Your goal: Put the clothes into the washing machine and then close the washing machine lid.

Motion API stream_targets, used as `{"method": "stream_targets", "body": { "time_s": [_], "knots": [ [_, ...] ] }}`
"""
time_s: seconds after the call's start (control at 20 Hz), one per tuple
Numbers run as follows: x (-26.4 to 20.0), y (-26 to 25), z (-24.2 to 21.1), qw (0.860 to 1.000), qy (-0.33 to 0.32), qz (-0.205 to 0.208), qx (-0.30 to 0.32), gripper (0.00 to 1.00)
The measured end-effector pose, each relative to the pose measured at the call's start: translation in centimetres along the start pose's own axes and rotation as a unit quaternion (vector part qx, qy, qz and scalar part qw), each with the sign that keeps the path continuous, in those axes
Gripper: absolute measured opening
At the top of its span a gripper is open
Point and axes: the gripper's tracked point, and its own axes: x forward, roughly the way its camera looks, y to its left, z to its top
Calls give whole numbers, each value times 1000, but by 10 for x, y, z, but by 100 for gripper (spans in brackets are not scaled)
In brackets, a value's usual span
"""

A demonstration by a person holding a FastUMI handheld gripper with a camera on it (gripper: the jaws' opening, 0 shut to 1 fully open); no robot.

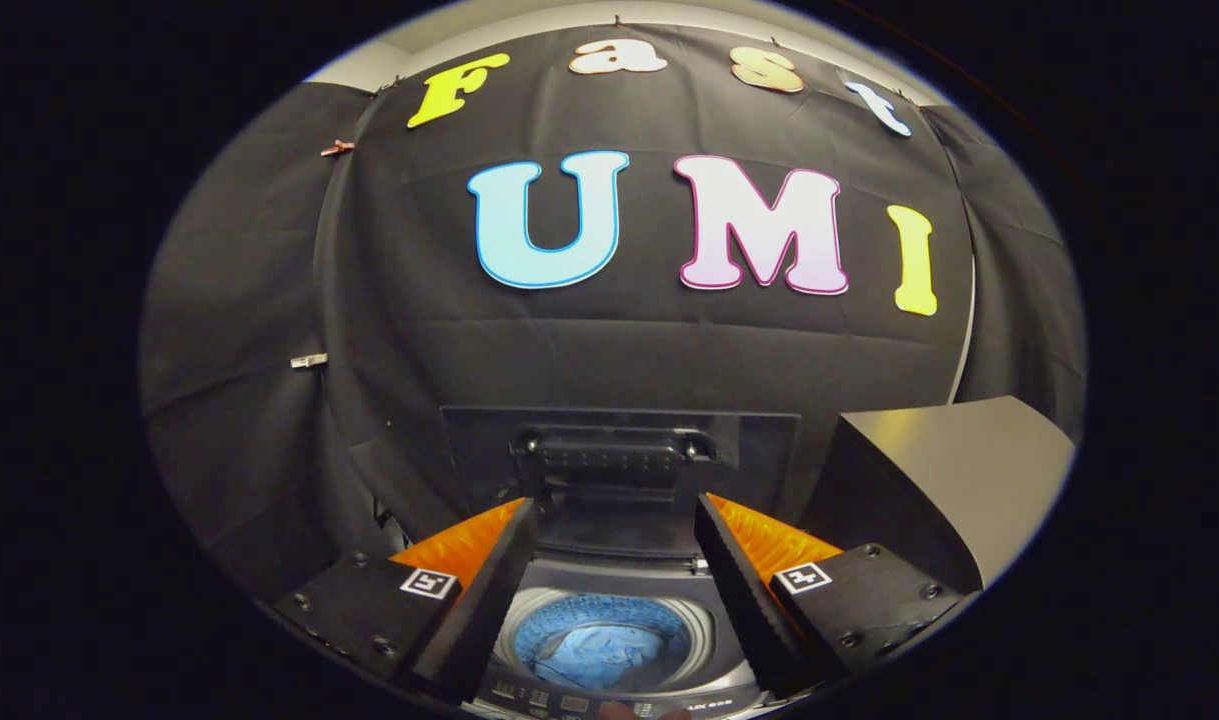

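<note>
Gripper view. My gripper (pixel 614 560) hangs above the washing machine (pixel 609 640) with its two fingers spread wide apart and nothing held between them. Each finger carries one small square marker on its housing, two markers in all.

The washing machine is a top-loader, dark-bodied, one unit, seen from above and ahead of the fingers. Its lid (pixel 619 455) stands raised and upright at the back, against the black cloth wall (pixel 419 380); a dark handle bar runs across the lid's inner face. The round drum opening lies between my fingers, low in the gap. A strip of control panel (pixel 569 703) runs along the machine's near edge; its markings are too small to make out.

Clothes (pixel 594 650): a blue bundle sitting inside the drum, crumpled, with folds showing. It reads as one mass; I cannot tell how many pieces make it up.

One grey angled panel (pixel 949 470) stands to the right of the machine, beyond my right finger.

Two small clips are pinned on the cloth at the left.
</note>
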Motion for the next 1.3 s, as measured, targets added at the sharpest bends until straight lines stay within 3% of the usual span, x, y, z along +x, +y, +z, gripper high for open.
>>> {"method": "stream_targets", "body": {
  "time_s": [0.3,0.45,0.75,0.9,1.0,1.3],
  "knots": [
    [83,13,26,1000,5,1,-5,100],
    [106,19,53,1000,-23,-5,-11,100],
    [162,8,53,999,-3,-36,-24,100],
    [172,-5,35,999,28,-43,-4,100],
    [167,-3,31,999,29,-23,30,100],
    [130,0,21,1000,13,-9,10,100]
  ]
}}
